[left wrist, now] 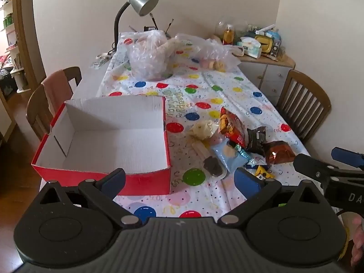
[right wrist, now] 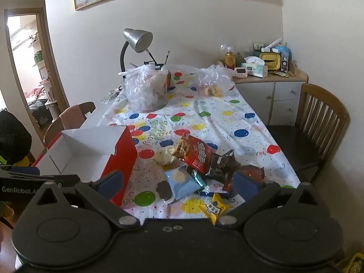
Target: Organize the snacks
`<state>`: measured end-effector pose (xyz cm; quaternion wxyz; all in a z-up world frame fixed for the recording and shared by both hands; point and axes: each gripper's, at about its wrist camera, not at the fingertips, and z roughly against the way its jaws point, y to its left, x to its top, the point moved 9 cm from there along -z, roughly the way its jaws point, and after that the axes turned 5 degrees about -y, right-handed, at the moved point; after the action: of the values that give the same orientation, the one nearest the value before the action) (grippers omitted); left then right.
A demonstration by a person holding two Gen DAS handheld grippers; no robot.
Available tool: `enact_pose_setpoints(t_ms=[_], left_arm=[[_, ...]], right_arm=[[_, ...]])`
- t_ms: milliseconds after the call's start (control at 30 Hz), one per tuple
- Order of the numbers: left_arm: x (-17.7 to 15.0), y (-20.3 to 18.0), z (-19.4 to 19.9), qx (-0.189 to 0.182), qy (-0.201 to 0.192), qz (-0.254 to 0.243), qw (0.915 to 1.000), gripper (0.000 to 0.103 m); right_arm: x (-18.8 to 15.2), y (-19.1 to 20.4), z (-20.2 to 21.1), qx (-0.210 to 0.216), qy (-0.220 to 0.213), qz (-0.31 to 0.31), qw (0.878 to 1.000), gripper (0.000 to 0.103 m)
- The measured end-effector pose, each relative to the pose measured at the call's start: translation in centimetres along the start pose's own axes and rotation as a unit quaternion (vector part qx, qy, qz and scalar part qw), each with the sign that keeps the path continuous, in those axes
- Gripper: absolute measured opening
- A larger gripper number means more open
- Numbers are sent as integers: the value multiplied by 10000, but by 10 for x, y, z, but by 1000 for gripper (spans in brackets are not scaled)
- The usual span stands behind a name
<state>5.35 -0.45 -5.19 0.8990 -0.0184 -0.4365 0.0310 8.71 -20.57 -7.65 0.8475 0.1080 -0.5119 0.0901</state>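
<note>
My left gripper (left wrist: 179, 179) has its blue-padded fingers (left wrist: 112, 182) spread wide with nothing between them, hanging over the near edge of the table, and my right gripper (right wrist: 177, 182) is just as wide open and just as empty, held above the near side of the snack pile. Directly ahead of my left fingers sits the open red cardboard box with a white inside (left wrist: 109, 136), nothing in it, resting on the white plastic tablecloth printed with coloured balloons (left wrist: 227, 91). To the right of the box lies the loose heap of snacks: a light blue packet with a round biscuit picture (left wrist: 227, 157), a red crisp bag (left wrist: 232, 125), a black foil packet (left wrist: 257, 141), a brown shiny packet (left wrist: 279, 152), a clear bag of pale pieces (left wrist: 202, 129) and a small yellow packet (right wrist: 215, 208) nearest my right gripper. Further back stand two crumpled clear plastic bags (left wrist: 147, 56), a silver gooseneck desk lamp (left wrist: 141, 2), wooden slat-back chairs (left wrist: 302, 104) either side, and a cluttered corner cabinet (right wrist: 268, 91).
</note>
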Motion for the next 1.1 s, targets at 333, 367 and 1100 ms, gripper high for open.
enact_pose_setpoints(t_ms=[333, 367, 1100], left_arm=[[4, 7, 5, -37, -14, 179, 9998, 102], [4, 8, 6, -39, -25, 183, 9998, 102], [10, 15, 15, -24, -108, 151, 9998, 102]], right_arm=[[2, 8, -1, 72, 86, 14, 9999, 103], [1, 9, -2, 75, 106, 17, 9999, 103], [1, 21, -1, 234, 176, 53, 9996, 103]])
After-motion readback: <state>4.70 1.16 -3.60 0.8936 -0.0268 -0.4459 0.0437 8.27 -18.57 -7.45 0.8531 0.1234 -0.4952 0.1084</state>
